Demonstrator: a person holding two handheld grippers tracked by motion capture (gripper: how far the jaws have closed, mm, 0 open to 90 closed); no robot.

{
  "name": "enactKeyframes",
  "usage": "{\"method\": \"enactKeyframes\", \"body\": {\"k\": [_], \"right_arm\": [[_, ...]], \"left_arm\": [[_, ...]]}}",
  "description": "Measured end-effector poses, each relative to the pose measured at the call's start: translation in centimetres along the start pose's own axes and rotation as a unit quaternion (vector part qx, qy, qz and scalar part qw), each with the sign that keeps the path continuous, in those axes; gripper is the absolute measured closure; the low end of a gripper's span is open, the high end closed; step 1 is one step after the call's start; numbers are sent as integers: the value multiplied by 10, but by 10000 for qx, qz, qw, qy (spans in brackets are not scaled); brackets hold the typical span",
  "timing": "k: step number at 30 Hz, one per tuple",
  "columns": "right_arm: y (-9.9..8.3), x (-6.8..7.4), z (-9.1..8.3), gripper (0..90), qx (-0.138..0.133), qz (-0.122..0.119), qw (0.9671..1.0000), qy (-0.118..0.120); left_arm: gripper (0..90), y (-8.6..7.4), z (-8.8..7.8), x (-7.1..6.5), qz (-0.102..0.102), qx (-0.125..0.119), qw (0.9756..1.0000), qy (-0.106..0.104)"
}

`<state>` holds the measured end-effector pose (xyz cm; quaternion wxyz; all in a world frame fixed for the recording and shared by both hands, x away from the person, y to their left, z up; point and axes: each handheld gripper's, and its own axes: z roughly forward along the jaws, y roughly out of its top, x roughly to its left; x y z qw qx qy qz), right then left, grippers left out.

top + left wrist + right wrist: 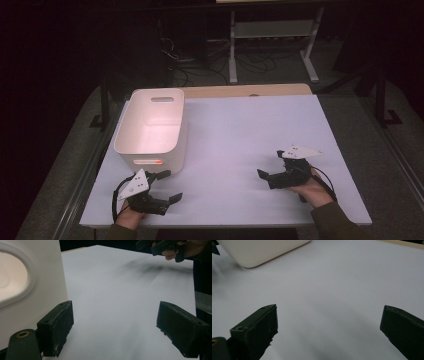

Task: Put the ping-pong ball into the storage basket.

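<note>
A white plastic bin [150,127] with handle cutouts stands on the left half of the white table [250,130], and nothing shows inside it. My left gripper [171,185] rests near the front left edge, just in front of the bin, with its jaws spread wide and nothing between them. In the left gripper view the bin's wall [32,290] is beside the left fingertip [58,325]. My right gripper [270,164] lies at the front right, open and holding nothing, pointing left across the bare tabletop. The bin's corner [262,250] appears far off in the right gripper view.
A wooden strip [245,90] runs along the table's far edge. Behind it stand a white metal frame [272,40] and cables on the dark floor. The other hand's gripper [162,246] is across the table in the left gripper view.
</note>
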<state>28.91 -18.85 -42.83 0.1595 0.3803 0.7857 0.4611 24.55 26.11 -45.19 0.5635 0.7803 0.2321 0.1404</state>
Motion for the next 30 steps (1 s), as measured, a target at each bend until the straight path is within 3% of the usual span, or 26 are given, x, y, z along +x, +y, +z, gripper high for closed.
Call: {"method": "enactKeyframes", "body": {"k": [10, 15, 30], "right_arm": [[-16, -5, -15, 9, 0, 78, 9998, -199], [-25, -8, -22, 9, 52, 31, 9990, -442], [-33, -11, -19, 9, 163, 130, 9989, -413]], "left_arm": [[140, 0, 0, 0, 11, -7, 10000, 4], [140, 0, 0, 0, 35, 3, 10000, 8], [140, 0, 0, 0, -12, 14, 10000, -4]]}}
